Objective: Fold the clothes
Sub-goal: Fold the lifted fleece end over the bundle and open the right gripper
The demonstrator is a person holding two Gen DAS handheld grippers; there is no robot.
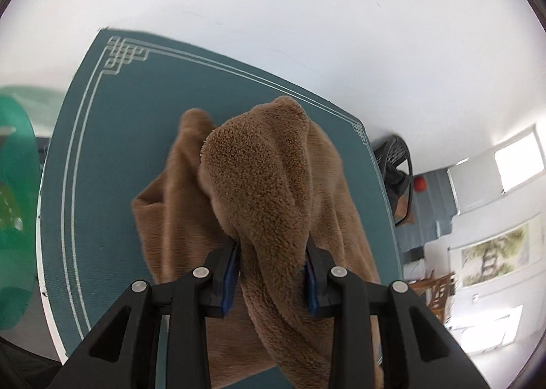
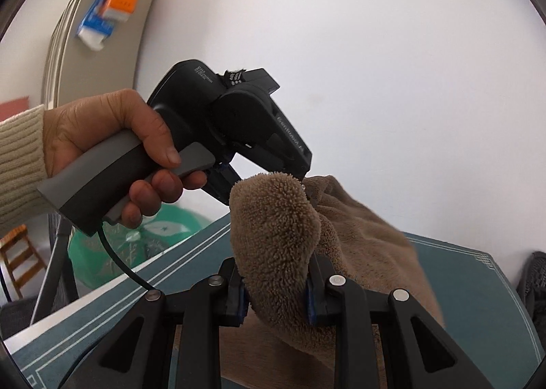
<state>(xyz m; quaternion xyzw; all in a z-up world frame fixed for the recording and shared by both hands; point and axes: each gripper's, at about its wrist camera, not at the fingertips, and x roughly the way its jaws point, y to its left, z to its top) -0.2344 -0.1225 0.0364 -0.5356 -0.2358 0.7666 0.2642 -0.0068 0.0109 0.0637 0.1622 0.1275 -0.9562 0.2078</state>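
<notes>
Both hand-held grippers pinch bunched edges of the brown fleece garment (image 1: 269,184): the left hand-held gripper (image 1: 271,281) and right hand-held gripper (image 2: 274,293) are clamped on it at lower centre, lifting it over the teal tabletop (image 1: 112,150).

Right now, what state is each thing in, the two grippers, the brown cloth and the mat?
Left gripper: shut on the cloth, raised above the mat.
Right gripper: shut on the cloth, close beside the left one.
Cloth: bunched, held up at two points, the rest draping down onto the mat.
Mat: flat, partly covered by the cloth.
Hand: wrapped round the left gripper's grey handle.
</notes>
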